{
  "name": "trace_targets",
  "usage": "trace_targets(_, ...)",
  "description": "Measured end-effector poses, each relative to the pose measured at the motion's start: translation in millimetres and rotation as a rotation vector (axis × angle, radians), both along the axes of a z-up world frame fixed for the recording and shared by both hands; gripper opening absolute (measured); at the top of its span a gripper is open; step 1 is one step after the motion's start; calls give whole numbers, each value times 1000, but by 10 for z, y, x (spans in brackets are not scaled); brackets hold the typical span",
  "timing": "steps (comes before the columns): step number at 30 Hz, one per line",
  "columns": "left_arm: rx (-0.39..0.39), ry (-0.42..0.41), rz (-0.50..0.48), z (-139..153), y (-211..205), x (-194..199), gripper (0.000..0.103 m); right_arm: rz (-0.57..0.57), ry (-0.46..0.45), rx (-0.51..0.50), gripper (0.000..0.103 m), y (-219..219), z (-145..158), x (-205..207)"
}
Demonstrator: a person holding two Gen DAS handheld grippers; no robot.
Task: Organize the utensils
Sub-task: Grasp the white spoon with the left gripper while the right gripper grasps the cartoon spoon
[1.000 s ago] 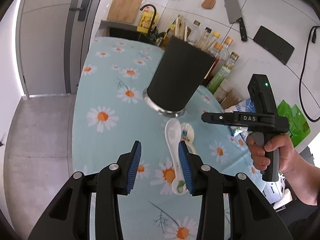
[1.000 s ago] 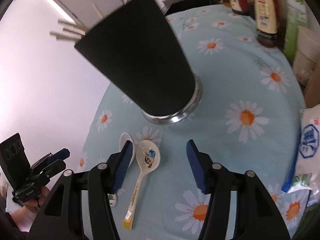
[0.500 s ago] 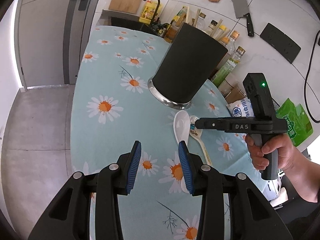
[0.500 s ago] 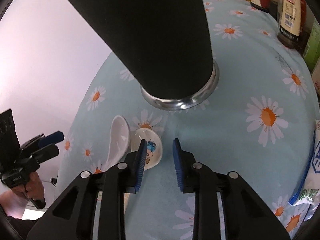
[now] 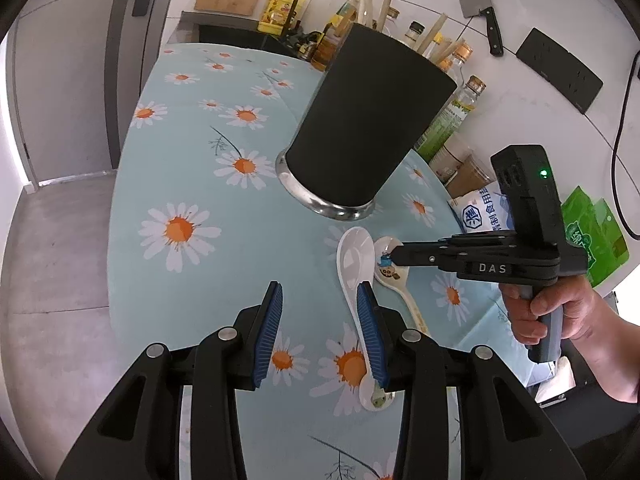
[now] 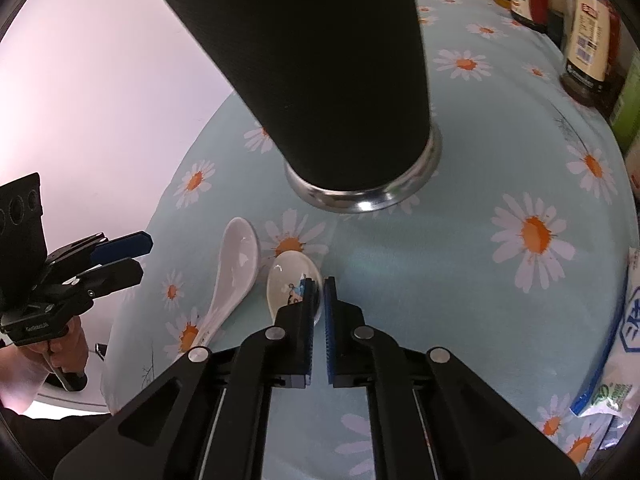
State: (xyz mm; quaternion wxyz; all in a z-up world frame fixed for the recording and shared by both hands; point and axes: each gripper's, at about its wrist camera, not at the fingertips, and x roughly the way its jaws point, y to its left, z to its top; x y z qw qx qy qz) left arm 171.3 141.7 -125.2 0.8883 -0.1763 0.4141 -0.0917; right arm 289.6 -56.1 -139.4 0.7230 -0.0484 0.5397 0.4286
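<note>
Chopsticks (image 5: 434, 36) (left-wrist view only) in holder (image 5: 368, 128).

Pale blue tablecloth (image 5: 200, 184) strewn with white, orange-centred daisies — on it a matte black utensil holder (image 5: 368, 128) with a silver base, a plain white spoon (image 5: 354, 256), and a cream spoon (image 6: 292, 280) bearing a blue cartoon print.

The left black claw with blue ribbed pads (image 5: 319, 330) points steeply downward, its jaws standing partly apart with nothing pressed between them. The right black claw with blue ribbed pads (image 6: 319, 312) also tilts downward, its jaws drawn almost together, leaving only a thin slit. Behind it, a bare hand (image 5: 550, 312) wraps the grey pistol-style handle, forearm trailing back.
</note>
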Motion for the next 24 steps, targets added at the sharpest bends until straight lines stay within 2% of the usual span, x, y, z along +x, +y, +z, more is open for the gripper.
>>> trace_targets(7,10,18,-39,-35,-59,202,37,-34,-12,22,5,-203,103,-18)
trace_targets(19,30,114,-105,-265,-233,586,37,-114,-69,71,5,-663,459,-133)
trace_targets(24,28,118,-132,-302,-264,660,35,-152,-80,78,5,-818,552,-154)
